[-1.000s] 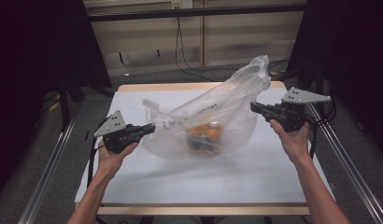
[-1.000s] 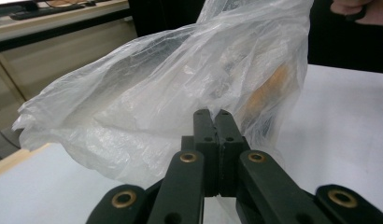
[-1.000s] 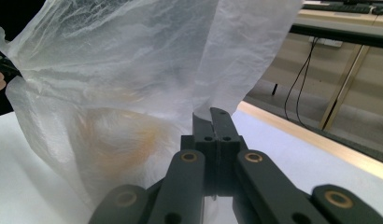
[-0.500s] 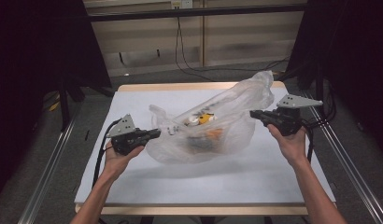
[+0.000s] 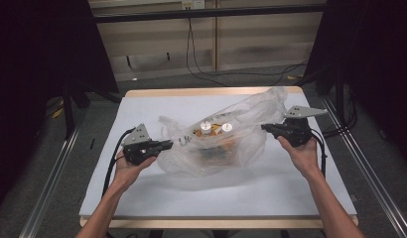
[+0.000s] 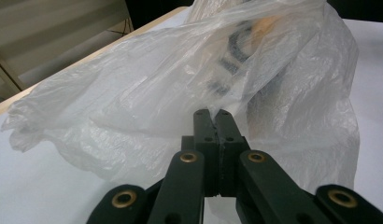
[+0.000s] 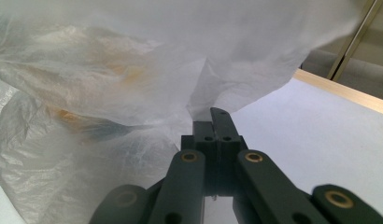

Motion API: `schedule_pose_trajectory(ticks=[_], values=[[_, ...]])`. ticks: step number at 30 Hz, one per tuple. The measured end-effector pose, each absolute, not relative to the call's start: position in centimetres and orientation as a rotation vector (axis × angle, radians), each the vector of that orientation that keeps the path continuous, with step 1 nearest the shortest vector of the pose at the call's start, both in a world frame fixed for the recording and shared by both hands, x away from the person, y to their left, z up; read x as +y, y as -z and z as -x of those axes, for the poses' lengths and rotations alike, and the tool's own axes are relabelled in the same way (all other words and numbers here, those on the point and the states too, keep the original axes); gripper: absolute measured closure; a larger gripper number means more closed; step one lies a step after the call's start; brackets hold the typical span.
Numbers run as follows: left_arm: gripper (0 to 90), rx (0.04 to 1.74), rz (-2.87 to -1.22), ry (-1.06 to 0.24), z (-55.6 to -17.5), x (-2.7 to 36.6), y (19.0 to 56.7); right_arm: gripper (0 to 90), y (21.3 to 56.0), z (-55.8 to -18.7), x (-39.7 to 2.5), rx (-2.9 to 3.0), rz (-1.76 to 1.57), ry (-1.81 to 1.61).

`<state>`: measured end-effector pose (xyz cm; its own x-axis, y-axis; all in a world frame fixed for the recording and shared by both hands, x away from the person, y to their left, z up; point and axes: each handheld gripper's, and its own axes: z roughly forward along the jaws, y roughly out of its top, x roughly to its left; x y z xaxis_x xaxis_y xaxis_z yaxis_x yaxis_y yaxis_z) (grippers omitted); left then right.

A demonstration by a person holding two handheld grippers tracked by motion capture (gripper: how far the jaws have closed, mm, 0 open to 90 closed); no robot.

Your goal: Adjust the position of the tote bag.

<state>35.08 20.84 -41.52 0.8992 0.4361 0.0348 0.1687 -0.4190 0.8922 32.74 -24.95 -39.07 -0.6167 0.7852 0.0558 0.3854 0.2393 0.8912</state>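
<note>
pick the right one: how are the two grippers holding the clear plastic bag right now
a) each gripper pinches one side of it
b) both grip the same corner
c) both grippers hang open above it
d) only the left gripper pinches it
a: the left gripper is shut on the plastic bag at its left side and the right gripper is shut on its right side, and each gripper view shows closed jaws with film between them.

Clear plastic bag [image 5: 219,144], crumpled, mid-table, 2 white-capped items [image 5: 215,128] inside
</note>
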Motion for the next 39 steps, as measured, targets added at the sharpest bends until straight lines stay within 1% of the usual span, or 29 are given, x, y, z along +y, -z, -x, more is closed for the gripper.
schedule_pose_trajectory(ticks=[15,17,22,28,33,39], values=[[90.0,0.450,-2.051,-0.296,-35.4,20.6,43.0,90.0,40.6,-33.1,-25.1,2.175,-1.101,-1.286],[90.0,0.457,-2.053,-0.274,-35.5,20.4,43.3,90.0,40.8,-33.3,-24.9,2.171,-1.113,-1.285],[90.0,0.436,-2.108,-0.257,-35.3,19.9,43.8,90.0,41.7,-33.5,-24.4,2.224,-1.104,-1.216],[90.0,0.443,-2.140,-0.245,-35.5,20.0,44.5,90.0,42.9,-33.7,-24.8,2.247,-1.143,-1.180],[90.0,0.452,-2.186,-0.237,-35.4,20.2,45.5,90.0,43.8,-33.5,-24.5,2.278,-1.140,-1.167],[90.0,0.456,-2.196,-0.221,-35.2,20.4,45.8,90.0,44.3,-32.9,-24.4,2.322,-1.106,-1.143]])
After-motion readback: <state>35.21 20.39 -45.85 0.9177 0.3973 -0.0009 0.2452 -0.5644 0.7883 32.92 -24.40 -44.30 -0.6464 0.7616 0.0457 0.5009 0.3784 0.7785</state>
